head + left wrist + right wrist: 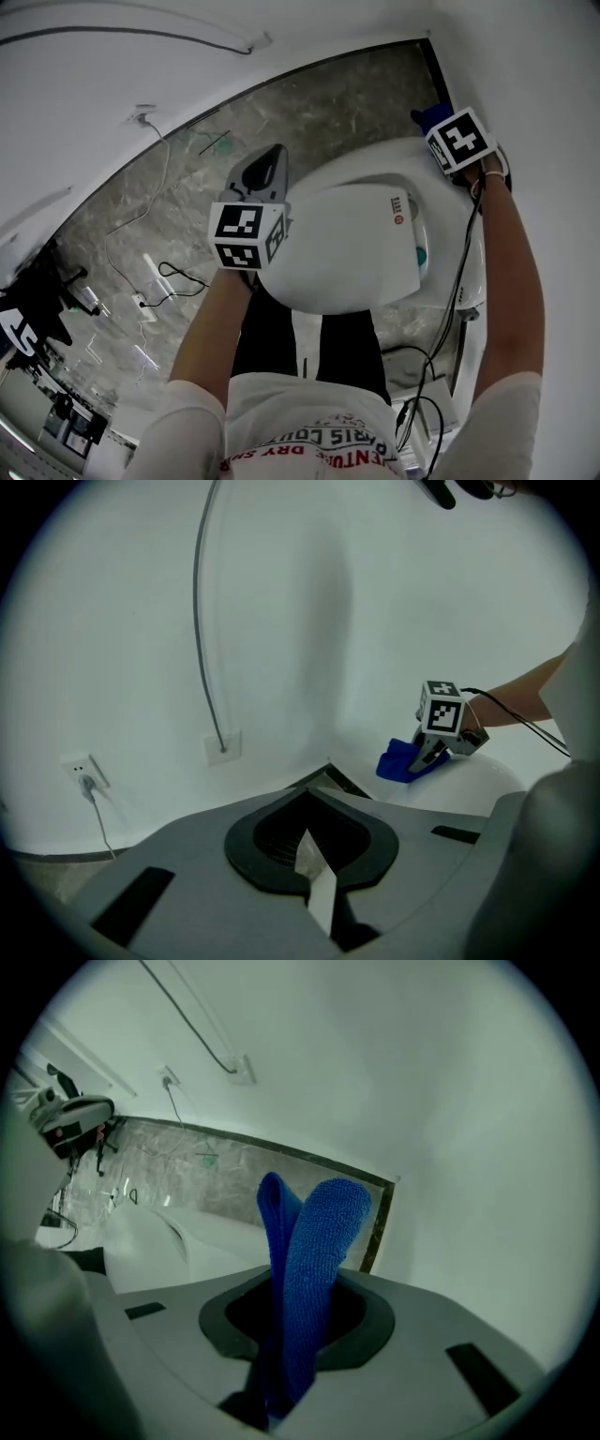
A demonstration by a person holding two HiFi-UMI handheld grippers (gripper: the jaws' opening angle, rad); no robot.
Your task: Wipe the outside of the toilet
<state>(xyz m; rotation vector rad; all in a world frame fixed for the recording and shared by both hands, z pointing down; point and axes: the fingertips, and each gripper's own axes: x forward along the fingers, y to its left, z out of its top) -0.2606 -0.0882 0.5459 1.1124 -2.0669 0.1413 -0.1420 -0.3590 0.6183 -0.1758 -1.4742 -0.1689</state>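
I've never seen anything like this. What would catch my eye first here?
The bright blue cloth, clamped in the right gripper and held at the back of the white toilet, near the wall. Next, the black-and-white marker cubes on both grippers; the left gripper hovers shut and empty beside the toilet.

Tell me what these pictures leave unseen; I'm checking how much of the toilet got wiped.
Toilet bowl sides and base: head view, hidden under the lid and the person's legs.
Blue cloth's contact with the toilet: head view, right gripper covers it.
Lid label print: head view, too small.
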